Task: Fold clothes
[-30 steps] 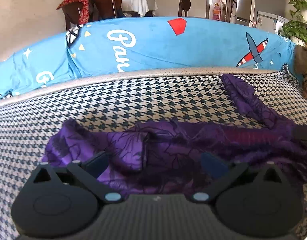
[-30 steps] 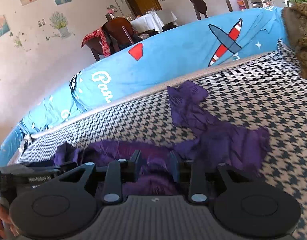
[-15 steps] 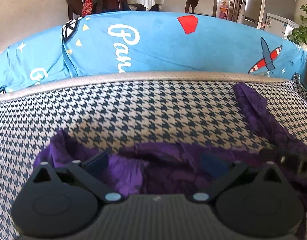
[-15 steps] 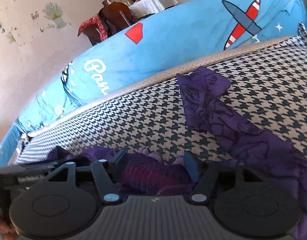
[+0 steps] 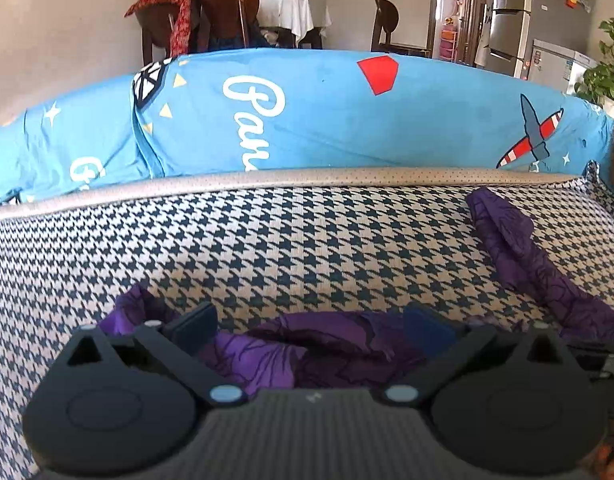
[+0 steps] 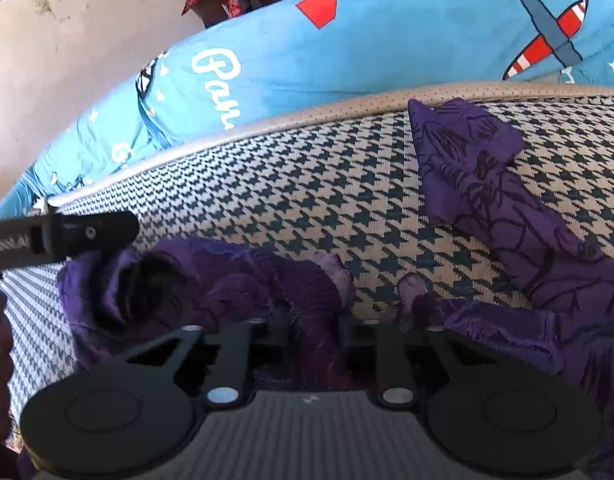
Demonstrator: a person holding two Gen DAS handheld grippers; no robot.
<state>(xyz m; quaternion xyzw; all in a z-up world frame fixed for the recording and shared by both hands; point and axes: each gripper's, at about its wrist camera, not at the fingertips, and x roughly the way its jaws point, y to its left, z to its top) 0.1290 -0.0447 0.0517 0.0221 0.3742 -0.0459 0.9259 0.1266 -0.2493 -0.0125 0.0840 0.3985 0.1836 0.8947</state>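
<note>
I am at the gathering step: the crumpled purple patterned garment (image 6: 507, 216) lies across the houndstooth-covered sofa seat (image 5: 267, 240), one long part trailing toward the blue printed back cushion (image 5: 327, 120). My right tongs (image 6: 313, 330) are closing, with a bunched ridge of purple cloth between the jaws; the pads look pressed on it. My left tongs (image 5: 307, 330) stand spread wide over the near hem, gripping nothing. Next, I judge, the left must pinch that hem too, so both can lift and spread the cloth flat before any fold.
</note>
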